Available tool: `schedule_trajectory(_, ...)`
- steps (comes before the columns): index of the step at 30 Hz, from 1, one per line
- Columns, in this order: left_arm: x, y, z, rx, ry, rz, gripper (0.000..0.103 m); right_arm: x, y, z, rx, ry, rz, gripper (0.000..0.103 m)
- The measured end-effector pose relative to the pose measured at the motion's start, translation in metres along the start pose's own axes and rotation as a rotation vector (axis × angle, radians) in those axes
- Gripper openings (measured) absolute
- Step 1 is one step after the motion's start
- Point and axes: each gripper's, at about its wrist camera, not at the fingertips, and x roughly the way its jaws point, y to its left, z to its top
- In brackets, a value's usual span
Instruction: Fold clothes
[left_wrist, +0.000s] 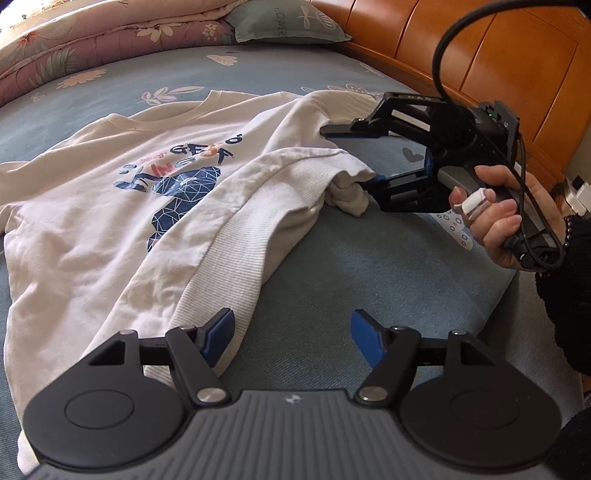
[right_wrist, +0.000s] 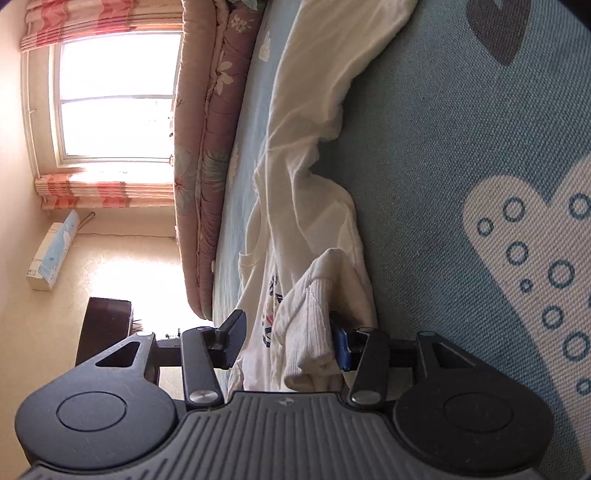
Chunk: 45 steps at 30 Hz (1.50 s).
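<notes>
The left tongs (left_wrist: 291, 332) are hovering with jaws spread wide, empty, over the blue bed (left_wrist: 351, 266) beside the white shirt (left_wrist: 110, 221). The right tongs (left_wrist: 354, 162), turned sideways, are gaping around the shirt's folded-over sleeve cuff (right_wrist: 314, 332), not pinching it.

You are working in a home bedroom: a bed (left_wrist: 369, 258) covered by a blue-grey sheet printed with hearts and flowers fills both views, with an orange wooden headboard (left_wrist: 461, 55) along its far edge and a grey-green pillow (left_wrist: 284, 20) at the far corner. A pink floral quilt (left_wrist: 92, 40) lies bunched along the bed's far side. In the right wrist view you can also see a bright window (right_wrist: 114, 96) with pink striped curtains (right_wrist: 103, 194), a wall-mounted air conditioner (right_wrist: 51, 251) and cream walls.
</notes>
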Motion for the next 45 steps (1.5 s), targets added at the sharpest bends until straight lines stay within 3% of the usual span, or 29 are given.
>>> schedule_trajectory(2, 0.001, 0.001, 0.0, -0.003, 0.002, -0.003, 0.071, 0.004, -0.006, 0.002, 0.025, -0.001, 0.016, 0.042)
schedule_trajectory(7, 0.003, 0.003, -0.002, -0.012, 0.006, -0.005, 0.071, 0.009, 0.003, 0.002, -0.043, 0.002, -0.015, 0.043)
schedule_trajectory(8, 0.004, 0.003, -0.002, -0.013, 0.006, -0.005, 0.071, 0.01, 0.002, 0.001, -0.059, 0.0, -0.023, 0.029)
schedule_trajectory(9, 0.003, 0.002, -0.002, -0.013, 0.005, -0.005, 0.071, 0.009, -0.003, 0.001, -0.061, -0.002, -0.018, 0.006)
schedule_trajectory(14, -0.001, 0.002, -0.002, -0.009, 0.003, 0.0, 0.071, 0.003, 0.004, -0.002, -0.1, -0.013, -0.067, 0.009)
schedule_trajectory(18, -0.014, 0.002, 0.002, 0.004, -0.026, 0.015, 0.071, -0.017, 0.034, -0.015, -0.161, -0.01, -0.023, 0.009)
schedule_trajectory(25, -0.048, -0.006, 0.002, 0.013, -0.102, 0.024, 0.071, -0.083, 0.081, -0.05, -0.283, 0.034, 0.001, 0.009)
schedule_trajectory(29, -0.072, -0.013, 0.001, 0.022, -0.154, -0.009, 0.071, -0.12, 0.097, -0.07, -0.327, 0.051, -0.03, 0.009)
schedule_trajectory(33, -0.091, -0.021, -0.001, 0.041, -0.193, -0.024, 0.073, -0.149, 0.091, -0.091, -0.356, 0.075, -0.096, 0.009)
schedule_trajectory(42, -0.087, -0.016, -0.001, 0.024, -0.157, -0.006, 0.073, -0.167, 0.026, -0.104, -0.382, 0.048, -0.54, 0.016)
schedule_trajectory(45, -0.086, -0.006, 0.0, 0.0, -0.122, 0.005, 0.073, -0.172, 0.036, -0.105, -0.415, 0.0, -0.505, 0.024)
